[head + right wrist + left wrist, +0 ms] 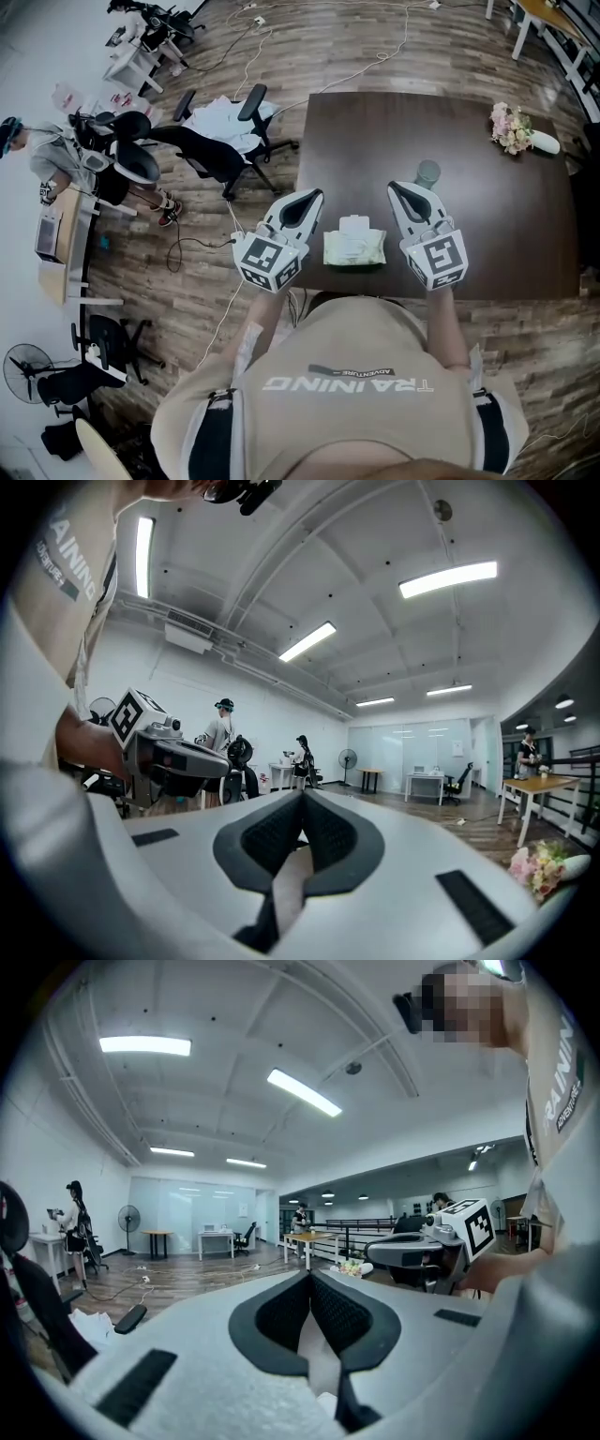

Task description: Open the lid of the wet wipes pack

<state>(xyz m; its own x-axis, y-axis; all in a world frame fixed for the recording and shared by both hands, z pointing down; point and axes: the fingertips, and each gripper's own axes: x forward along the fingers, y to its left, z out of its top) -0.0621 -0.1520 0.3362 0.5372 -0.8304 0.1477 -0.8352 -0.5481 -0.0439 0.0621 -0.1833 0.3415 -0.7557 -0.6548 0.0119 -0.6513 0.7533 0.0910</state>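
- At the far left of the head view, on the wood floor: a person (pixel 42 159) by a desk, and nearer the table a black office chair (pixel 220 141) draped in white cloth.
- Left gripper (pixel 309 197): over the near left corner of the dark table (pixel 487 234), pointing away from the wearer. Its own view has the jaws closed tip to tip (pixel 307 1279), with nothing gripped.
- Wet wipes pack (pixel 354 248): pale green, flat on the table close to the near edge, between the two grippers and touched by neither. White lid (pixel 354 225) on its far half, lying flat.
- Right gripper (pixel 398 190): just right of the pack, pointing the same way. Jaws pressed together (pixel 302 799), empty.
- Grey cup (pixel 427 172): upright just beyond the right gripper's tips.
- Bunch of flowers (pixel 511 127): lying at the table's far right, well apart from the pack.
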